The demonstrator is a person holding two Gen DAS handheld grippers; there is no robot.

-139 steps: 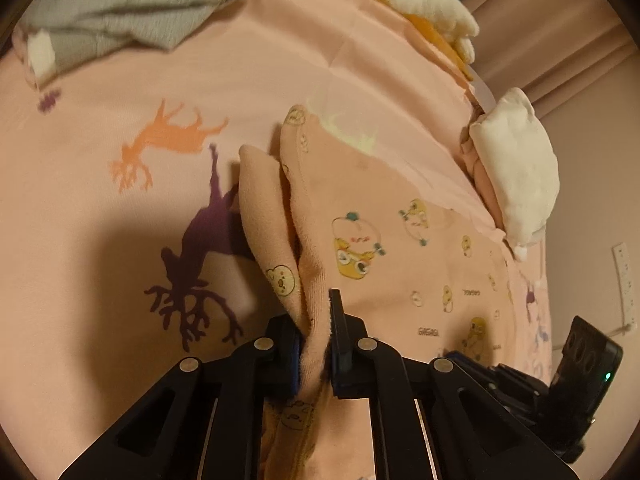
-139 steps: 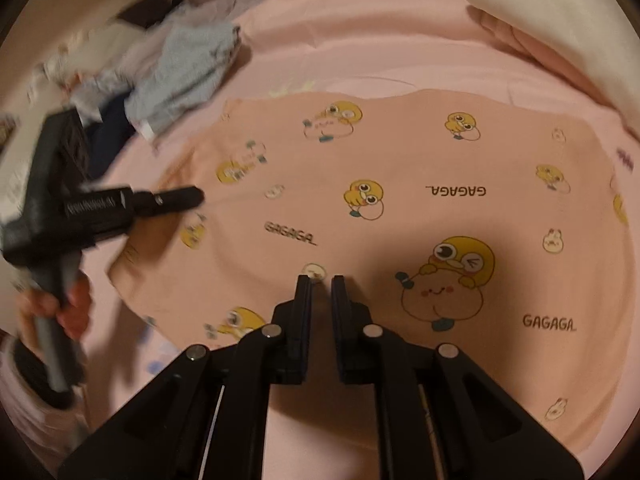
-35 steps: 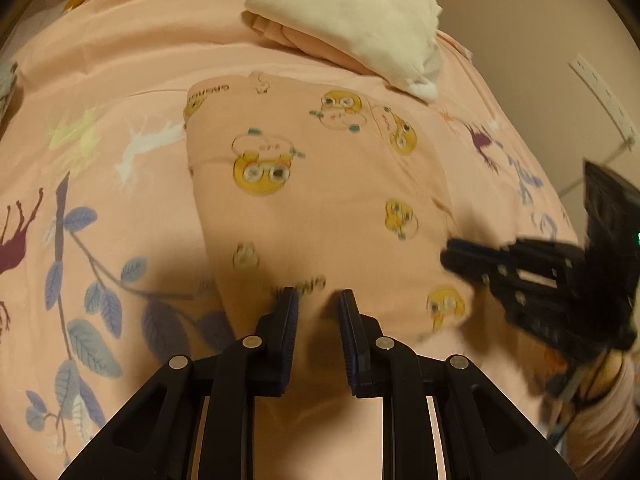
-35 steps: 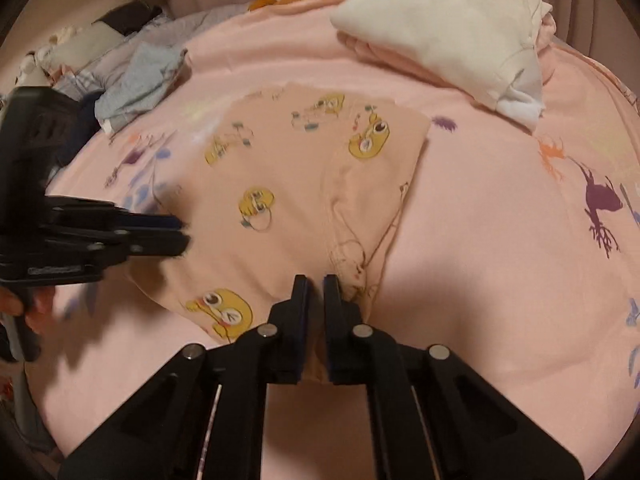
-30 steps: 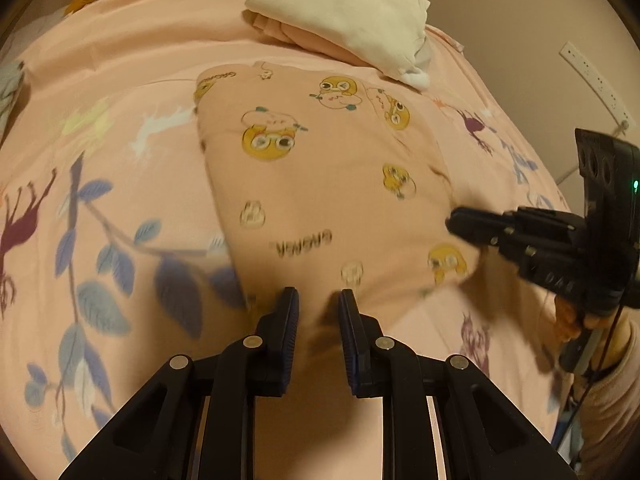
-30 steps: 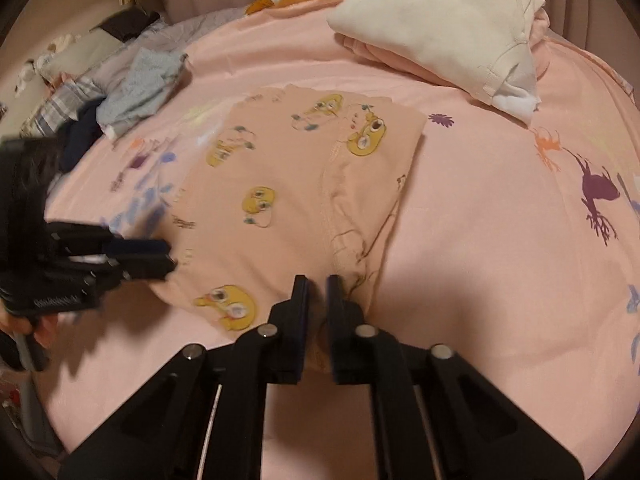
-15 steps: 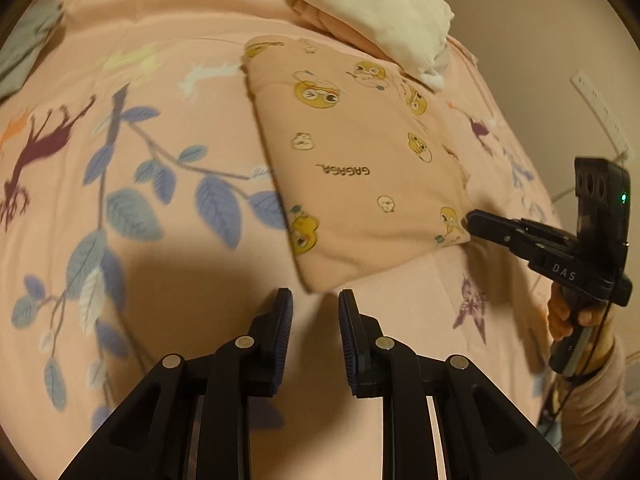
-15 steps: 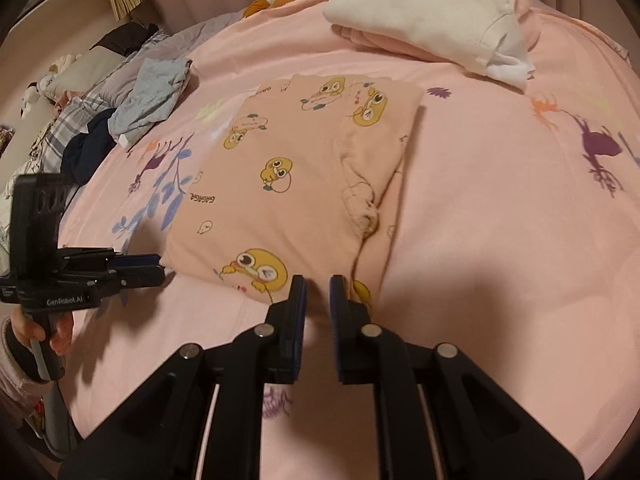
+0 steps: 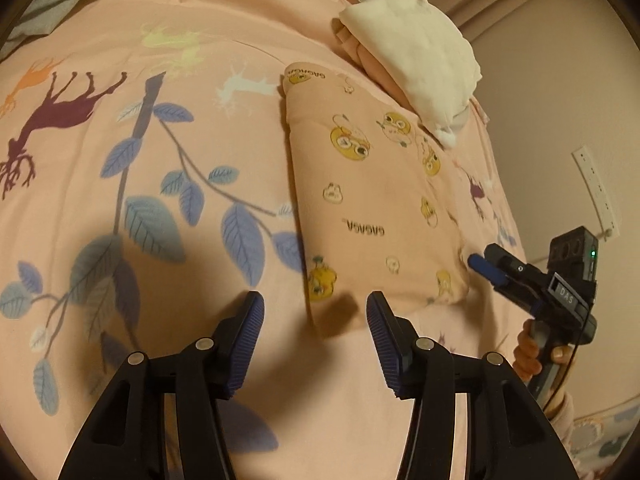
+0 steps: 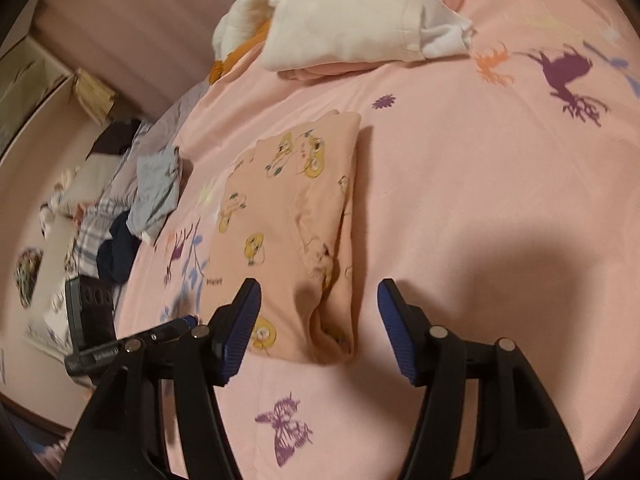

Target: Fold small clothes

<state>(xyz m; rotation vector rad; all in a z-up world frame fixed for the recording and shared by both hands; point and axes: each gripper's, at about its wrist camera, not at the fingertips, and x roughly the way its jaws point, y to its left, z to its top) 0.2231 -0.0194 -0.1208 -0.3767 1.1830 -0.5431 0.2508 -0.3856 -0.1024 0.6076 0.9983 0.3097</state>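
Peach folded garment [image 9: 372, 204] flat on pink bedsheet [image 9: 160, 60], left gripper [image 9: 315, 334] wide, empty, right gripper [image 10: 319, 330] wide, garment's near edge at 12 o'clock.

Right tongs [image 10: 319, 328] gape empty over the near end of the folded pink garment [image 10: 292, 232].

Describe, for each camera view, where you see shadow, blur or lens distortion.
Left wrist view: warm dim light, the left tool casts dark shadows on the bedsheet; fisheye bends the edges. Right wrist view: broad shadow right of the folded garment; clothes pile blurred.
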